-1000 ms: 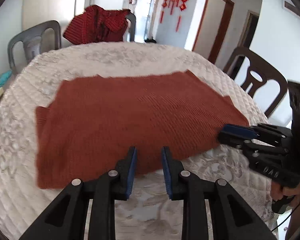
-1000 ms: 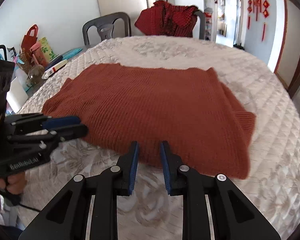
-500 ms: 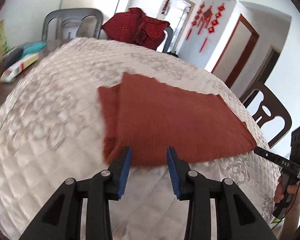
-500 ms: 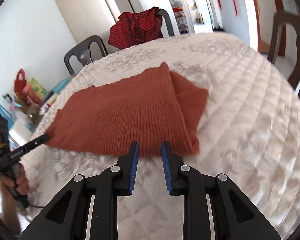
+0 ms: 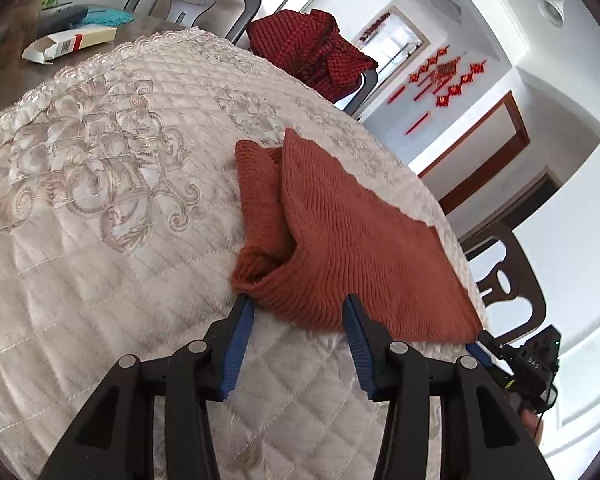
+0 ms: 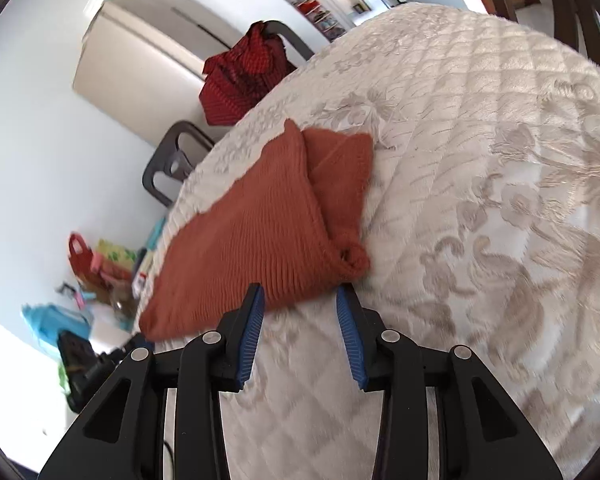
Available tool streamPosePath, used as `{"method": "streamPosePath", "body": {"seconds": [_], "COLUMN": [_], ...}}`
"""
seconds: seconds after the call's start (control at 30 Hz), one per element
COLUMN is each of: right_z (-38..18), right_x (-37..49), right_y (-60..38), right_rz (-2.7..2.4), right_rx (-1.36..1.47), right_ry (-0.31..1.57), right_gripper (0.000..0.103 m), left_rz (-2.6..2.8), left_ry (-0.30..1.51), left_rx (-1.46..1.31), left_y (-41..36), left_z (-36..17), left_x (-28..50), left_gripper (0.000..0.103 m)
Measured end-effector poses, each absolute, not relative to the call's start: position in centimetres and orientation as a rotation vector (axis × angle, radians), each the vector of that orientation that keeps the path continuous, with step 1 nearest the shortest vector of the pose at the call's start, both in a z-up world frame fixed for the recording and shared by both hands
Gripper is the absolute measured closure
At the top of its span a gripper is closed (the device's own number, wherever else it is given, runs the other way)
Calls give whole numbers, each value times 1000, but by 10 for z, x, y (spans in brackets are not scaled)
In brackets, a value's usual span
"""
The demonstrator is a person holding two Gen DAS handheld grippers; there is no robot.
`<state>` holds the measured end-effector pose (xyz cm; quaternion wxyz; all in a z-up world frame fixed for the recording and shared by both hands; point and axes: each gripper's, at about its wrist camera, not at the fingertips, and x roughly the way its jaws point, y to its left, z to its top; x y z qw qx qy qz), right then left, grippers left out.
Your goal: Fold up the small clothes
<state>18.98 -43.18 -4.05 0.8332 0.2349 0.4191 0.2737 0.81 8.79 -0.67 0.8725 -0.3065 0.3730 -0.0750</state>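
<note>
Quilted tablecloth filling most of both frames. Rust sweater at centre, folded, sleeve tucked underneath. Left gripper and right gripper at lower centre, fingers spread, flanking the sweater's near edge.

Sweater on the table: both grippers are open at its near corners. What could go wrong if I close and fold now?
1. The left gripper straddles a bunched, rolled sleeve end of the sweater; closing may catch only some of the layers, so the fold drags unevenly.
2. The right gripper sits at a similar curled cuff and could pinch the tablecloth along with it.
</note>
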Motion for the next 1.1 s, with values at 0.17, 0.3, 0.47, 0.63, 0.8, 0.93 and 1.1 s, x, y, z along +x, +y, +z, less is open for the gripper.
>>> {"method": "streamPosePath", "body": {"seconds": [0.17,0.3,0.47,0.63,0.8,0.93,1.1], "right_z": [-40,-40,-39,-41,-42,-39,-29], "right_x": [198,200,206,209,210,204,175], "right_y": [-430,-432,-433,-432,-433,-436,-448], "right_rz": [567,541,511,484,486,505,521], "right_rx": [524,560,558,526,525,538,519], "right_ry": [878,856,849,857,861,869,875], "right_gripper": [64,64,65,79,83,84,84], "left_rz": [-148,-129,-106,-119,-142,-159,-188], "left_ry": [758,749,752,773,786,785,799], "left_rx": [-679,-674,-634,-617,-607,-608,-606], "left_y": [93,96,95,93,91,93,94], "left_z": [-8,-8,-6,-7,-5,2,8], "left_x": [11,17,29,34,32,20,-9], "left_gripper": [53,53,53,69,83,84,84]}}
